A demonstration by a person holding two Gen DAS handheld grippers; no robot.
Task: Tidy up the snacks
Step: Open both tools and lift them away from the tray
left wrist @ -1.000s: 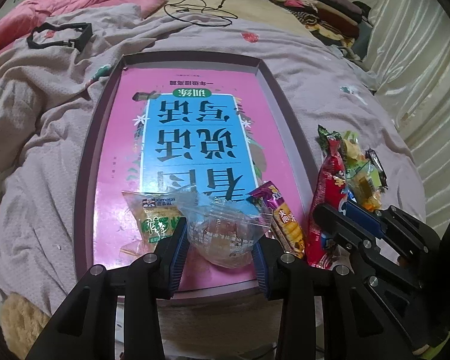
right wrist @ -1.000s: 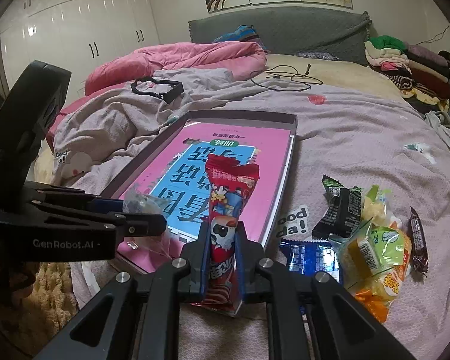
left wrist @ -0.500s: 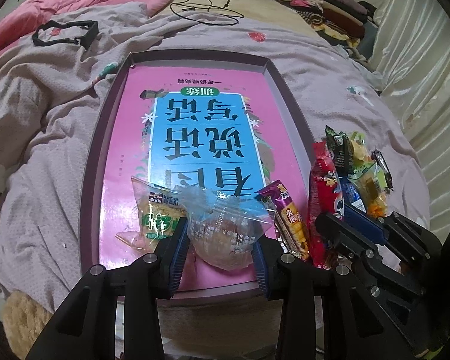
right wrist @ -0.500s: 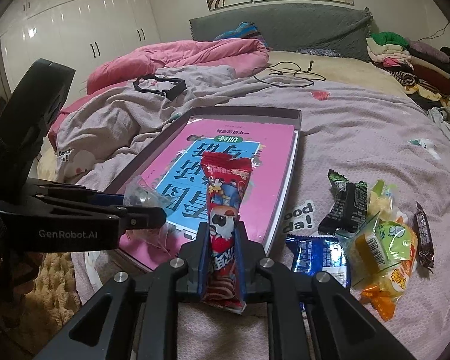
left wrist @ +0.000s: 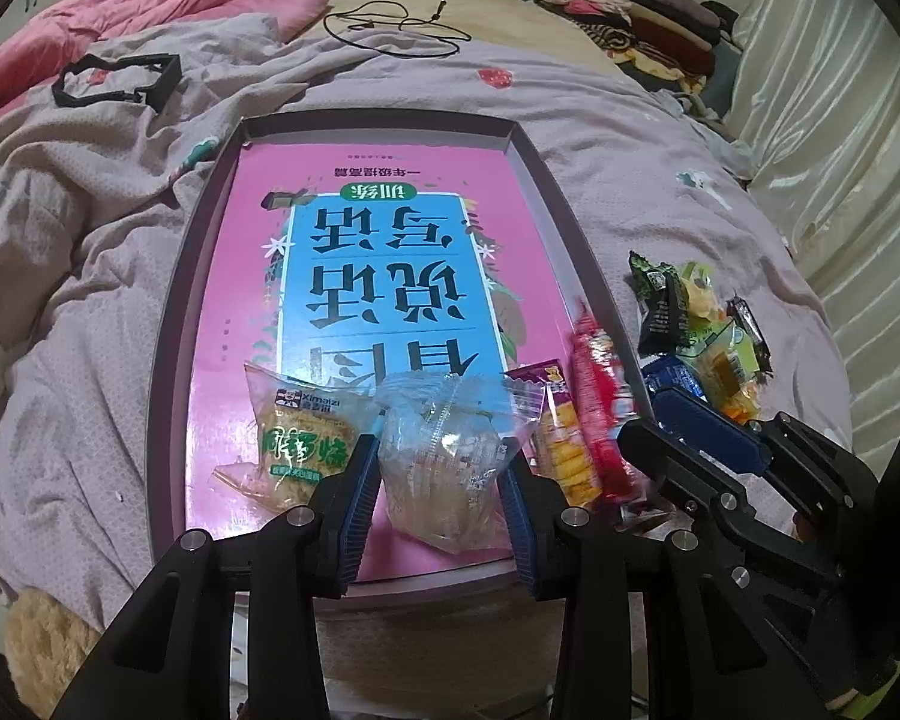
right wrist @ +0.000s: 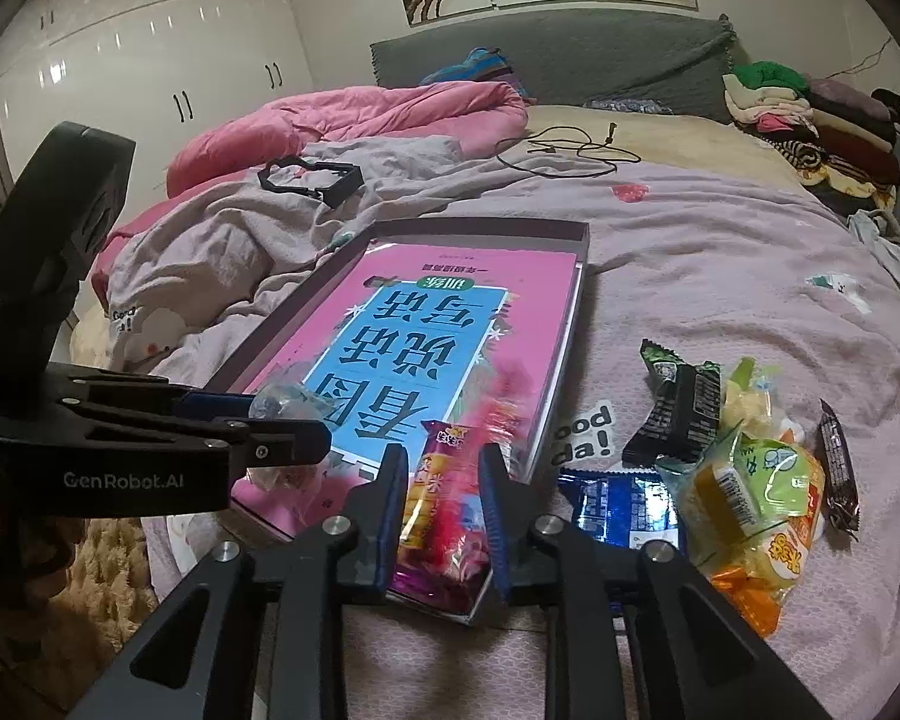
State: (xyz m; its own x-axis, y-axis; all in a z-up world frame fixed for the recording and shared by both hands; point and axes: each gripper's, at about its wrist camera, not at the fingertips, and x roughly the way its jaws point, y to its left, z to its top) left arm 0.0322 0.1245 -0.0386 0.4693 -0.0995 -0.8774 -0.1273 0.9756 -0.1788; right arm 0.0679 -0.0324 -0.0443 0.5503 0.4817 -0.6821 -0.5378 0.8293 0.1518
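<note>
Four snacks lie at the tray's point(left wrist: 168, 324) near end. The left gripper point(left wrist: 441, 480) has its jaws clamped on one clear packet point(left wrist: 444, 456). The right gripper point(right wrist: 441, 504) has jaws just opening; one blurred red packet point(right wrist: 474, 516) sits loose between them. About six snacks point(right wrist: 744, 480) remain on the bed.

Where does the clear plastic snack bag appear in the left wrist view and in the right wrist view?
Left wrist view: the clear snack bag is low in the centre, between the left tool's blue pads, over the pink book.
Right wrist view: only a crumpled part shows, at centre-left, above the left tool's tip.
Shared landmark: the pink book in the tray.
</note>
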